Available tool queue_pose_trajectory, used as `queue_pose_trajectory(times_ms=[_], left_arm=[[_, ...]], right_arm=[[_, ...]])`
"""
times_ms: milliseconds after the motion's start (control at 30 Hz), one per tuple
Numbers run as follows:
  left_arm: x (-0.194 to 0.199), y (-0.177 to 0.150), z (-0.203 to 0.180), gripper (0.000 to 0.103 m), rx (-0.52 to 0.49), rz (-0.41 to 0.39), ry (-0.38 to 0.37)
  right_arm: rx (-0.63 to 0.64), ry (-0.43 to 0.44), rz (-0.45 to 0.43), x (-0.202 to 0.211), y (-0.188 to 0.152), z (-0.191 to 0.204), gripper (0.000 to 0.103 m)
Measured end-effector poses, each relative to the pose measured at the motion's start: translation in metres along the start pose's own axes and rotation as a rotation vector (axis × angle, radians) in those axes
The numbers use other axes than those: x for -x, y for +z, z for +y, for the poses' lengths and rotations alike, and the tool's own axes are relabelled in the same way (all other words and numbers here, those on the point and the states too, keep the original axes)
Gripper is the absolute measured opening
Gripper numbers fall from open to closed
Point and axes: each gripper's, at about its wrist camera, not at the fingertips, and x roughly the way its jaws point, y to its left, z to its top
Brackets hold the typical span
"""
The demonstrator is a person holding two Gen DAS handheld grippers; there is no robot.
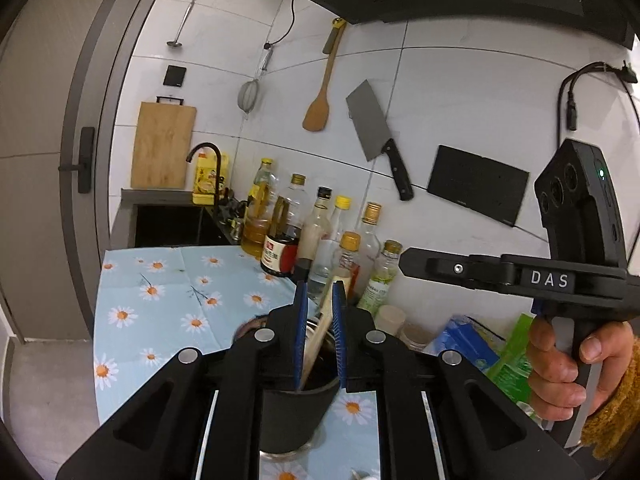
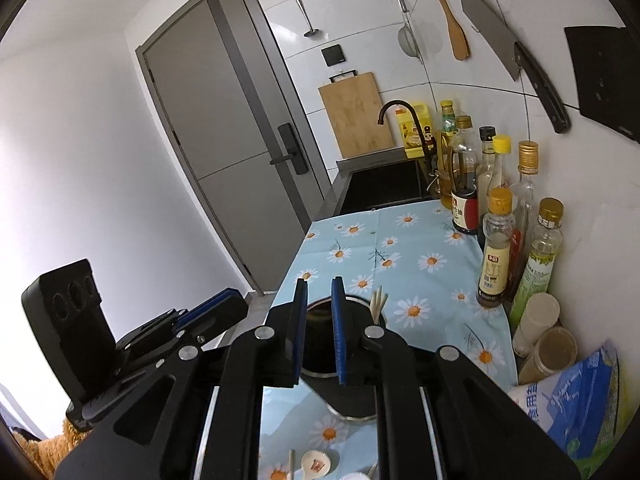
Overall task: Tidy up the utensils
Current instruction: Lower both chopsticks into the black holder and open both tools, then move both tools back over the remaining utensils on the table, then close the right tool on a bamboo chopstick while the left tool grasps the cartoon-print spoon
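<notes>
**Utensil holder part-filled, more pieces left on the cloth**

Sorting looks underway rather than finished. A round black utensil holder with a metal rim [image 2: 344,360] stands on the daisy-print blue tablecloth [image 2: 400,248], near its front edge and a little in from the row of glass condiment bottles [image 2: 496,248] along the wall edge. Pale wooden chopsticks [image 2: 378,304] poke up inside it in the right wrist view, and the left wrist view shows a light wooden flat handle [image 1: 316,344] leaning in the same holder, so some pieces seem already stowed.

Closer to the front edge, a small white ceramic spoon [image 2: 316,462] and a thin stick beside it lie on the cloth, apparently yet to be put away; what else lies there is cut off.

The left gripper [image 1: 320,332] hangs just above the holder's mouth, blue pads narrowly apart with the wooden handle seen between them, though contact cannot be told. The right gripper [image 2: 319,328] sits over the holder too, jaws at a narrow gap with nothing gripped. A hand [image 1: 568,364] in a fuzzy tan sleeve holds the right tool's grip.
</notes>
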Motion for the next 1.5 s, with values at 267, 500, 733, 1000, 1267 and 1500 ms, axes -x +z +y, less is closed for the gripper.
queue_pose_trajectory(times_ms=[267,500,733,1000,1267,1500], left_arm=[[0.024,-0.005,-0.014,0.022,-0.006,0.027,-0.023],[0.035,-0.023,-0.021,0.022,0.004,0.093,-0.031],[0.039,-0.056,-0.019,0.022,0.047,0.181,-0.03],[0.037,-0.091,-0.018,0.022,0.089,0.27,-0.031],[0.033,-0.133,-0.01,0.022,0.193,0.383,-0.014],[0.035,-0.16,-0.004,0.022,0.235,0.456,0.006]], right_arm=[[-0.082,0.022,0.018,0.034,-0.019,-0.005,0.036],[-0.198,0.058,0.126,0.042,-0.064,-0.021,0.037],[-0.367,0.047,0.284,0.03,-0.139,-0.046,0.037],[-0.593,0.064,0.429,0.013,-0.21,-0.073,0.037],[-0.718,0.081,0.523,0.003,-0.254,-0.084,0.037],[-0.761,0.11,0.552,-0.007,-0.267,-0.087,0.029]])
